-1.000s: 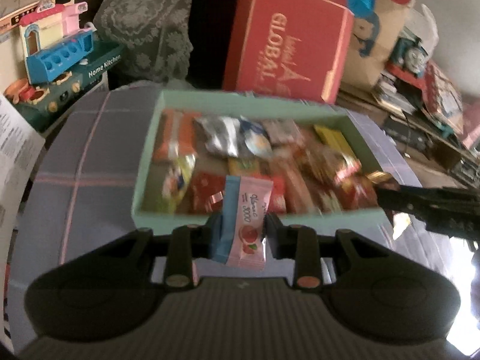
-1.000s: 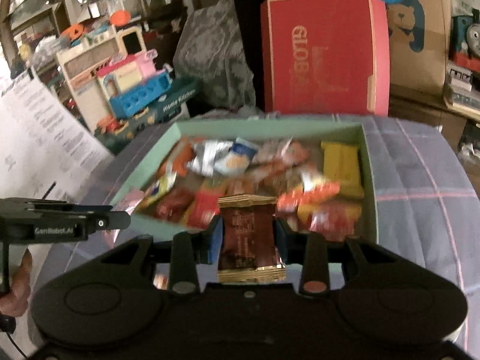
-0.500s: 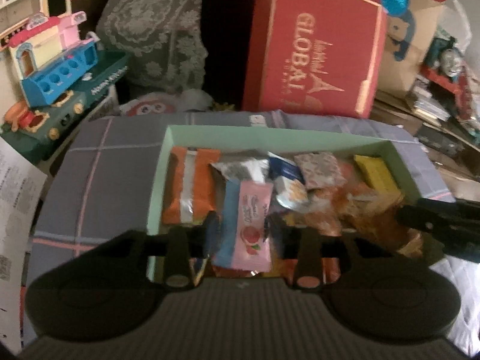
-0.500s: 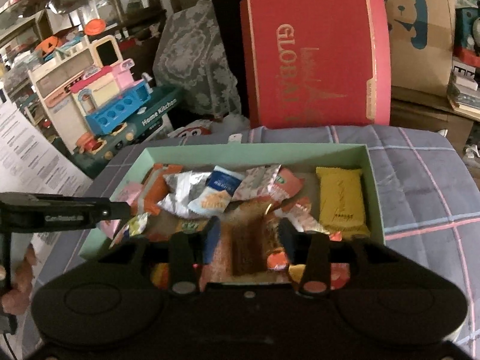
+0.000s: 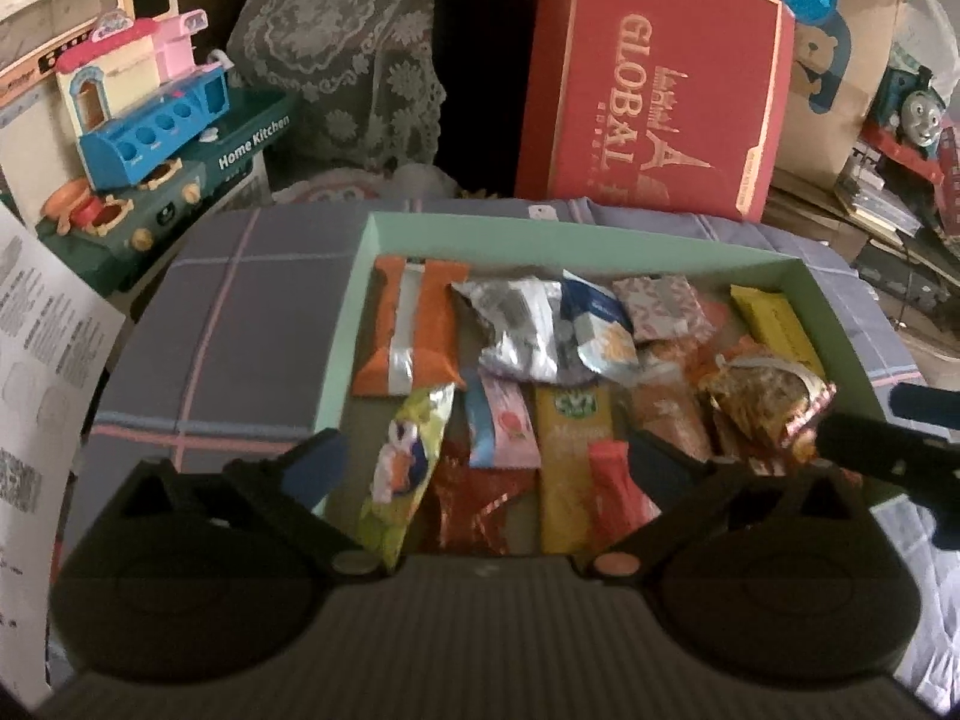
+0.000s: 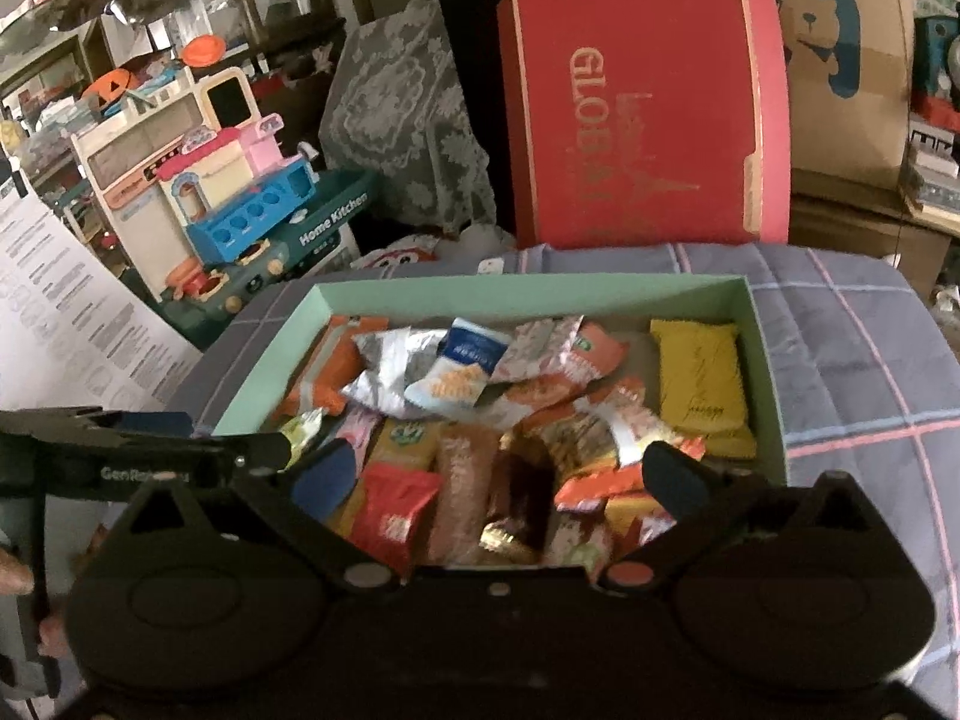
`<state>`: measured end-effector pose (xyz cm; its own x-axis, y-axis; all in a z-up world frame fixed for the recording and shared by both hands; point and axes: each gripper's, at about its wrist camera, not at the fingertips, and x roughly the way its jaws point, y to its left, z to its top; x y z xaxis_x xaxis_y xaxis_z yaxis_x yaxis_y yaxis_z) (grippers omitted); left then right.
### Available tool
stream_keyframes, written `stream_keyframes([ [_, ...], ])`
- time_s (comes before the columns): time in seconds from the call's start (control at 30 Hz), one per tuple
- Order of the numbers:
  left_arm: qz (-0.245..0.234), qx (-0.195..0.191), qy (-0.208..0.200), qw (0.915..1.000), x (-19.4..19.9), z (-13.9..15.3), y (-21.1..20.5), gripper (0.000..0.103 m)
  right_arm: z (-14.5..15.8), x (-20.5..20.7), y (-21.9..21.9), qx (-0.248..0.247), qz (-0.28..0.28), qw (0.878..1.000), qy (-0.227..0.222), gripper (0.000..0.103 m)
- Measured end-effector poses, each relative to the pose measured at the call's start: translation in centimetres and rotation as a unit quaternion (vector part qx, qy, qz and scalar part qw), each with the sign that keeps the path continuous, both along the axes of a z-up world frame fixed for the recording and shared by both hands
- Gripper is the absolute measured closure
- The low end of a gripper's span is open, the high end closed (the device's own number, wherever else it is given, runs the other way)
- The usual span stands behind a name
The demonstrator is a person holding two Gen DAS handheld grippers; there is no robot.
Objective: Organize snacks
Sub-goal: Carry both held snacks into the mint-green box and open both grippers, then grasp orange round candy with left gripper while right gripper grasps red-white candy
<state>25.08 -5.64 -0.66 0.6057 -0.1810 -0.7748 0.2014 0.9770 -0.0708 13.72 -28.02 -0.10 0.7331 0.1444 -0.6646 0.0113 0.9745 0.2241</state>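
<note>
A mint green box (image 5: 600,234) (image 6: 540,291) holds several wrapped snacks. My left gripper (image 5: 486,459) is open and empty over the box's near left part. The pink and blue snack packet (image 5: 504,426) lies loose in the box between its fingers. My right gripper (image 6: 498,474) is open and empty over the box's near edge. The brown and gold snack packet (image 6: 522,498) lies in the box between its fingers. An orange packet (image 5: 414,324), a silver packet (image 5: 528,324) and a yellow packet (image 6: 702,384) lie further back.
The box sits on a grey checked cloth (image 5: 240,330). A red GLOBAL box (image 5: 654,84) stands behind it. A toy kitchen (image 5: 156,120) is at the left, a printed sheet (image 5: 36,360) at the near left, a toy train (image 5: 918,102) at the right.
Both grippers moved forward over the box and opened. The left let go of the pink and blue packet, the right let go of the brown packet; both packets now lie in the box.
</note>
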Motion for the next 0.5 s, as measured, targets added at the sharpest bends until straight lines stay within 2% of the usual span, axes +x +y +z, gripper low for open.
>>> stream_keyframes([
  [0.23,-0.005,-0.004,0.007,1.0000,-4.2,-0.3,2.0,0.000,0.0,-1.8,1.7,0.001,0.017,1.000,0.015,0.000],
  [0.5,0.005,0.003,0.030,0.9995,-8.6,-2.4,5.1,0.000,0.2,-3.7,3.7,0.010,0.037,0.999,0.025,0.000],
])
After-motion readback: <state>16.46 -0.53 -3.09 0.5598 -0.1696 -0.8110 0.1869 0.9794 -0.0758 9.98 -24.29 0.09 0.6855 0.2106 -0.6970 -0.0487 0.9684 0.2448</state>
